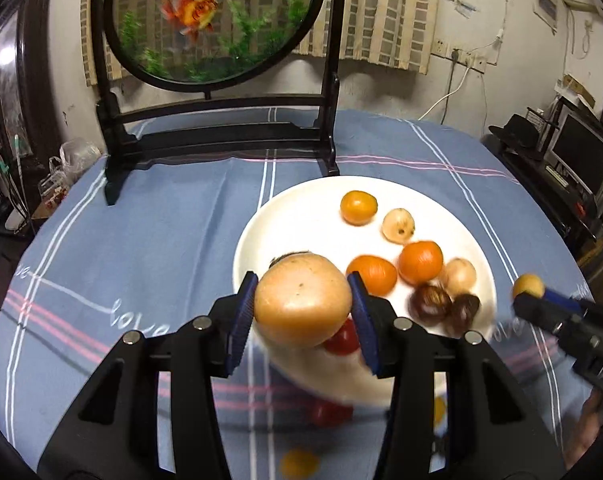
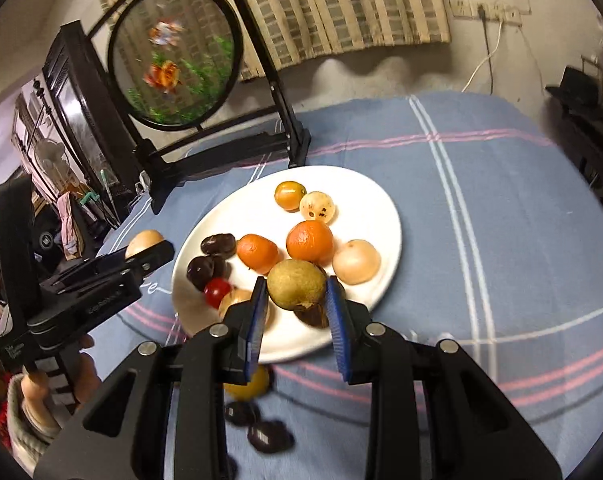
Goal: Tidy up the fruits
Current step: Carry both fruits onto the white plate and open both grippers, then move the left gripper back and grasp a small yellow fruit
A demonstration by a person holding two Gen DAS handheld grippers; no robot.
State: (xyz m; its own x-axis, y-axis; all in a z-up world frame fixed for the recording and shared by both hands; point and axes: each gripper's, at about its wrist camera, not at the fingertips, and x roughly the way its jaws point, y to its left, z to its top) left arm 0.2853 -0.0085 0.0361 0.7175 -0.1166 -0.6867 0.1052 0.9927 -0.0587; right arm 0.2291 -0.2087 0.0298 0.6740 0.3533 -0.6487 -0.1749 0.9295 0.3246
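A white plate (image 1: 301, 216) (image 2: 373, 204) sits on the blue striped tablecloth with oranges (image 1: 420, 261) (image 2: 310, 241), pale round fruits (image 1: 398, 225) (image 2: 356, 261), dark chestnuts (image 1: 429, 304) (image 2: 217, 245) and a cherry tomato (image 1: 343, 339) (image 2: 217, 292). My left gripper (image 1: 303, 312) (image 2: 141, 250) is shut on a tan round fruit (image 1: 303, 304) held above the plate's near left edge. My right gripper (image 2: 297, 300) (image 1: 529, 294) is shut on a greenish-brown round fruit (image 2: 297, 284) above the plate's near edge.
A black wooden stand with a round goldfish panel (image 1: 209, 20) (image 2: 177, 56) stands at the table's far side. Loose fruits lie on the cloth near me: a yellow one (image 2: 249, 384) (image 1: 299, 464), dark ones (image 2: 269, 436), a red one (image 1: 329, 412).
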